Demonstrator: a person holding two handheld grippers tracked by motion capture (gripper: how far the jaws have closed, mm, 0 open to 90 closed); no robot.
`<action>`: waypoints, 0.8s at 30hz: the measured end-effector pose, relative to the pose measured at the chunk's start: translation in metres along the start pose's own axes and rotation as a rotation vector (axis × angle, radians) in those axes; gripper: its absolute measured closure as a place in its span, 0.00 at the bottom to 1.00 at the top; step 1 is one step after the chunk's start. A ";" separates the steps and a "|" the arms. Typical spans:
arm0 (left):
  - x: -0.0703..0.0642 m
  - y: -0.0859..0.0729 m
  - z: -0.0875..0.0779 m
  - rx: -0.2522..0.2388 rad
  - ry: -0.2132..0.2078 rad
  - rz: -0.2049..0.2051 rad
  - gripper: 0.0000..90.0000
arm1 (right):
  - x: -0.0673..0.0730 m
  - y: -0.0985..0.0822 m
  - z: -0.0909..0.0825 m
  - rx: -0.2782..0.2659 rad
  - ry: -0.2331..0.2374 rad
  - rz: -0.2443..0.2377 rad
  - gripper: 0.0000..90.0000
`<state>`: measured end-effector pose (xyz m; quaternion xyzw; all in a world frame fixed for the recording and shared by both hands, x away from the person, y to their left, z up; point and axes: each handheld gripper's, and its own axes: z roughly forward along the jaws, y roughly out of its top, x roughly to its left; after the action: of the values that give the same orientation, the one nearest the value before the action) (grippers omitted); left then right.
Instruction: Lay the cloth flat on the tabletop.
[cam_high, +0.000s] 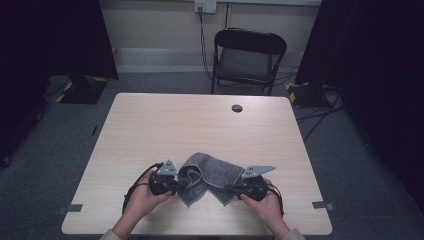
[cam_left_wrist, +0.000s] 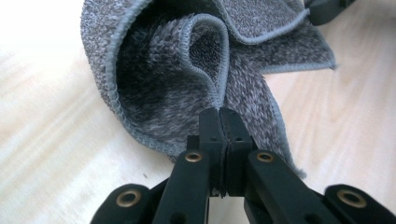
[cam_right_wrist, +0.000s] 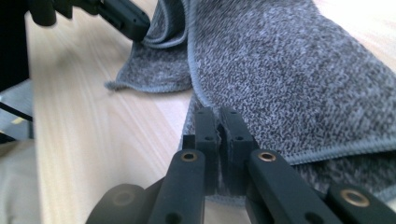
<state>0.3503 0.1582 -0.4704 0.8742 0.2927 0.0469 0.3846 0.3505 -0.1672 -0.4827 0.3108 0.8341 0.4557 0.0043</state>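
The left gripper (cam_high: 176, 181) has its jaws pinched together on a hemmed edge of the towel (cam_high: 206, 176), which curls up into a loose loop there (the fold looks half made at best). The towel lies bunched at the near middle of the table (cam_high: 150, 125), between both hands. The right gripper (cam_high: 235, 189) is likewise clamped on the cloth's other edge. Judging by the creases, flattening and squaring off remain to be done.
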 end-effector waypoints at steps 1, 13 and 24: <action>-0.001 -0.001 -0.001 0.003 0.001 0.004 0.99 | 0.000 -0.001 -0.002 0.001 -0.004 -0.002 0.97; 0.000 0.001 -0.013 -0.033 0.001 -0.004 0.99 | 0.001 -0.001 -0.008 -0.010 -0.006 0.019 0.97; -0.006 -0.008 -0.028 -0.010 -0.017 0.016 0.99 | 0.009 -0.002 -0.011 0.007 0.029 0.055 0.98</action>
<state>0.3326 0.1776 -0.4555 0.8748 0.2823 0.0441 0.3913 0.3395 -0.1717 -0.4756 0.3271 0.8268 0.4572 -0.0212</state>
